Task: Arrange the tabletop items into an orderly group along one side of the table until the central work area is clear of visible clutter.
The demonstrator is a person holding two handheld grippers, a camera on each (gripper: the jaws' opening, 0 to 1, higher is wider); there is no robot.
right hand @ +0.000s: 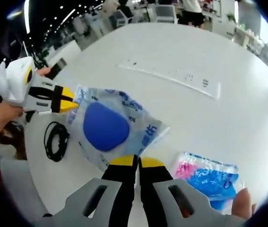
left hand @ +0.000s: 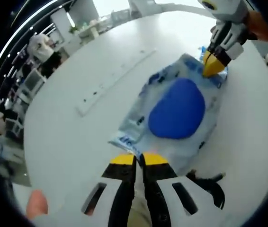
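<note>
A clear plastic bag with blue print (left hand: 172, 90) (right hand: 138, 127) lies on the white table (left hand: 67, 142) (right hand: 228, 94), with a rounded blue pad (left hand: 177, 115) (right hand: 105, 126) inside. My left gripper (left hand: 139, 159) (right hand: 69, 100) is shut on one edge of the bag. On the opposite edge my right gripper (right hand: 136, 162) (left hand: 213, 66) is shut too. The bag stretches flat between the two grippers, and both sets of yellow tips pinch plastic only, not the pad.
A small packet with pink and blue contents (right hand: 209, 177) lies beside my right gripper. A coiled black cable (right hand: 56, 139) (left hand: 209, 182) rests near my left gripper. A long white strip (left hand: 110, 81) (right hand: 172, 74) lies farther out. Office desks and people stand beyond the table.
</note>
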